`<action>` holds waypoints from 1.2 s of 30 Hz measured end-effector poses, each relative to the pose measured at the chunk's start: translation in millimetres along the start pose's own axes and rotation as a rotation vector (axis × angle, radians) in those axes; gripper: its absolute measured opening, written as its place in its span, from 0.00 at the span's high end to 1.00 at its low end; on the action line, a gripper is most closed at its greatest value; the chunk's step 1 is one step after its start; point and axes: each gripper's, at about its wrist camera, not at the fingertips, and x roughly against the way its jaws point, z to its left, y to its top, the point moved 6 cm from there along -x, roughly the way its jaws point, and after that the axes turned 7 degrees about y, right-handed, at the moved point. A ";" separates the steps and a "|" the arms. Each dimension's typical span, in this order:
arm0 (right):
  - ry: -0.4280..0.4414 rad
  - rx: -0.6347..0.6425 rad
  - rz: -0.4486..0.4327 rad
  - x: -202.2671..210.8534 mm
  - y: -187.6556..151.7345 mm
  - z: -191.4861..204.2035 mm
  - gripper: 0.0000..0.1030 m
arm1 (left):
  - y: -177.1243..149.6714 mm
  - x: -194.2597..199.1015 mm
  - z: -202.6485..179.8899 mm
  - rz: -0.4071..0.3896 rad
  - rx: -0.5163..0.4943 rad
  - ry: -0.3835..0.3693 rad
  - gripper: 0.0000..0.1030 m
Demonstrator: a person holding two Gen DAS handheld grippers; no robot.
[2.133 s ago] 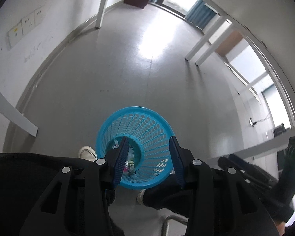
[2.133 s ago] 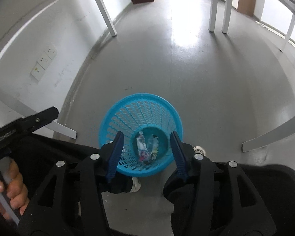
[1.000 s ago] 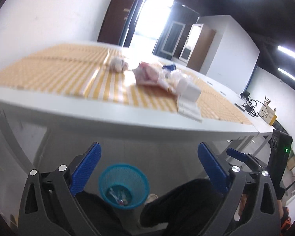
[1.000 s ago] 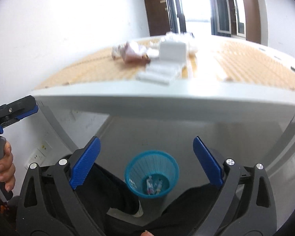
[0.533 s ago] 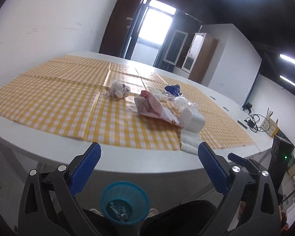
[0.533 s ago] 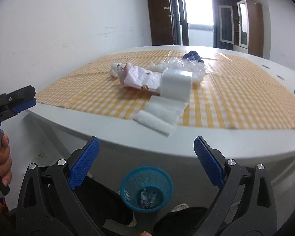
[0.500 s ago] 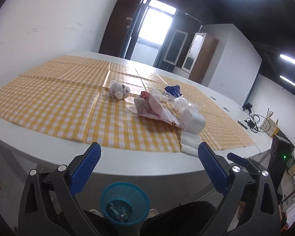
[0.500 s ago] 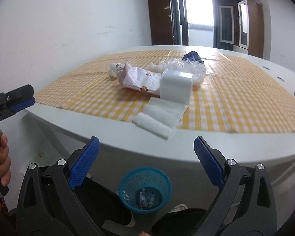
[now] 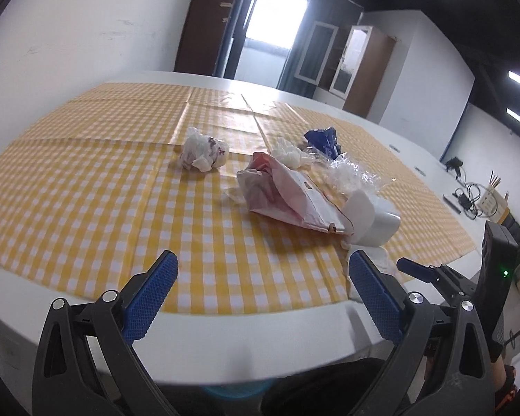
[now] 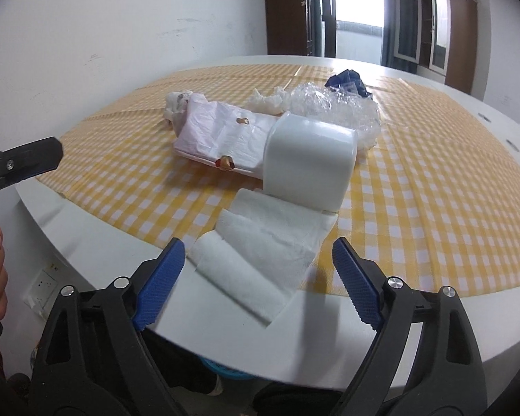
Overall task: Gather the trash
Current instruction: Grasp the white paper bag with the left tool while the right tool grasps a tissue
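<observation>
Two grippers hover at the near edge of a white desk (image 9: pixel 294 339) covered by a yellow checked cloth (image 9: pixel 86 187). The left gripper (image 9: pixel 260 298) is spread wide and holds nothing. The right gripper (image 10: pixel 258 279) is also spread, its jaws closing, with the loose end of a paper strip (image 10: pixel 260 253) seen between them but not yet pinched.

Trash lies in a cluster toward the desk's middle and right. A toilet roll (image 10: pixel 308 163) stands just in from the near edge, its strip unrolled toward the right gripper and overhanging the cloth's edge. Touching the roll is a pink bag (image 10: pixel 222 135), its long axis running from the roll away to the left. Beyond these lie a clear wrap (image 10: pixel 332 107), a white tissue (image 10: pixel 267 102) and a blue wrapper (image 10: pixel 346 81). A crumpled wad (image 9: pixel 202 150) sits apart, toward the left.

The strip lies straight ahead of the right gripper, running away from it toward the roll, so the right hand is plainly the nearer. The left gripper faces bare cloth, with the bag ahead and to its right.

A blue bin (image 10: pixel 225 371) peeks out below the desk's edge.
</observation>
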 end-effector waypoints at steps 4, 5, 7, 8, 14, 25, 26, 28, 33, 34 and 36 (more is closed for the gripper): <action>-0.027 0.029 0.017 -8.9 -0.3 3.7 0.34 | 16.2 -23.6 -13.8 0.018 -0.010 -0.020 0.06; -0.031 0.034 0.020 -9.6 0.0 5.0 0.36 | 19.5 -30.7 -18.0 0.026 -0.012 -0.026 0.06; -0.026 0.030 0.020 -9.3 0.5 6.3 0.43 | 23.6 -46.1 -26.3 0.045 -0.025 -0.027 0.07; -0.029 0.028 0.020 -8.7 0.5 6.4 0.48 | 25.3 -53.2 -29.8 0.053 -0.031 -0.026 0.08; -0.027 0.034 0.014 -4.0 -1.9 6.9 0.75 | 28.7 -85.3 -44.4 0.108 -0.041 -0.070 0.38; 0.032 -0.025 -0.044 17.2 -14.2 3.3 0.93 | 17.2 -47.1 -22.9 0.015 0.038 -0.051 0.97; 0.038 -0.028 -0.049 19.7 -15.0 4.8 0.93 | 15.3 -39.7 -20.8 0.002 0.039 -0.049 0.97; 0.044 -0.033 -0.071 26.8 -16.8 7.9 0.93 | 10.5 -23.8 -17.3 -0.022 0.033 -0.051 0.97; 0.070 -0.042 -0.124 44.9 -22.5 16.7 0.93 | -2.1 17.9 -14.5 -0.068 0.019 -0.075 0.98; 0.075 -0.053 -0.130 48.0 -24.2 16.4 0.93 | -4.5 27.3 -13.2 -0.078 0.024 -0.079 0.98; 0.076 -0.065 -0.129 52.9 -28.8 16.4 0.93 | -10.1 44.8 -11.3 -0.096 0.028 -0.087 0.98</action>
